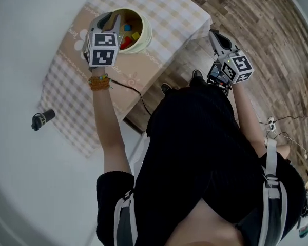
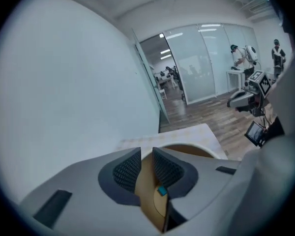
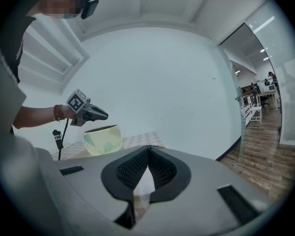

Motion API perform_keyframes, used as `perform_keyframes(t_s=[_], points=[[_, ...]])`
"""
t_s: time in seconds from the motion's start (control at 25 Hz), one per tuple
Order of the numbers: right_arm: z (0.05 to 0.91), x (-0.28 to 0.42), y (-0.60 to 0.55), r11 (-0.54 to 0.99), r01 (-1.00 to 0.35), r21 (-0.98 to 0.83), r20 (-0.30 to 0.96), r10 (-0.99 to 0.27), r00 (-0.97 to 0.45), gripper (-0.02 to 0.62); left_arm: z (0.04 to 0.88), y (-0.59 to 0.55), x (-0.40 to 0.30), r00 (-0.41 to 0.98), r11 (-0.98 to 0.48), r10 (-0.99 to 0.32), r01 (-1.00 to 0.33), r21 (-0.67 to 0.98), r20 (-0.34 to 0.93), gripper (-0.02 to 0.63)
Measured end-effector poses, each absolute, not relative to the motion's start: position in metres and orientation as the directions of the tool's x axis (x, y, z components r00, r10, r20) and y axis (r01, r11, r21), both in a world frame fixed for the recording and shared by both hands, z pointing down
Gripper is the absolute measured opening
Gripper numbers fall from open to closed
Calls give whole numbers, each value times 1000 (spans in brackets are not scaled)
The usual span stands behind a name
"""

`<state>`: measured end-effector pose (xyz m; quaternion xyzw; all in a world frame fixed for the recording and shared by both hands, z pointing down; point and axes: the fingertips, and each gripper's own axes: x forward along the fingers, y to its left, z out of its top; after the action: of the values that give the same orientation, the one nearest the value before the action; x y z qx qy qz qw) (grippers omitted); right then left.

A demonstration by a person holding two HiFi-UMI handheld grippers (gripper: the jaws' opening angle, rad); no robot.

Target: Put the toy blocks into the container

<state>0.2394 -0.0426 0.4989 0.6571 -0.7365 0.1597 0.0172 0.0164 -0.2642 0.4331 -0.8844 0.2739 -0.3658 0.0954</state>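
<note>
The container [image 1: 143, 41] is a pale yellow bowl on a checked cloth [image 1: 159, 12]. Red, yellow and blue toy blocks [image 1: 127, 39] lie inside it. My left gripper [image 1: 110, 22] hangs over the bowl's left side, jaws a little apart with nothing between them. In the left gripper view [image 2: 146, 154] the bowl's tan inside and a teal block [image 2: 161, 191] show through the gap. My right gripper [image 1: 214, 34] is held off the table's right edge above the wood floor, its tips [image 3: 147, 149] meeting on nothing. The right gripper view shows the bowl [image 3: 102, 139] with the left gripper [image 3: 96, 114] above it.
A black cylinder [image 1: 42, 119] with a cable lies at the left on the white surface. The table's corner [image 1: 208, 22] meets wood floor [image 1: 277, 40]. Glass partitions [image 2: 201, 63] and distant people [image 2: 243, 58] stand beyond.
</note>
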Motion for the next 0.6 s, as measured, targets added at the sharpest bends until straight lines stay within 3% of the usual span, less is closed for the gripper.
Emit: perform_keyframes(t_s=[0.24,0.36,0.6], points=[[477,216,-58,193,-965,-176,202,-953,-227,6,378,-218,-42,613,-705,-707,-650,-284,352,61],[463,190,-79,274,-949,-156,182,-936,-300,6,377,-201,-77,563,-626,-775,-745,-230,287,11],[438,128,-109,441,-890,-120,148,-878,-455,6,399,-159,-111,493,-526,-845,-837,-152,210,5]])
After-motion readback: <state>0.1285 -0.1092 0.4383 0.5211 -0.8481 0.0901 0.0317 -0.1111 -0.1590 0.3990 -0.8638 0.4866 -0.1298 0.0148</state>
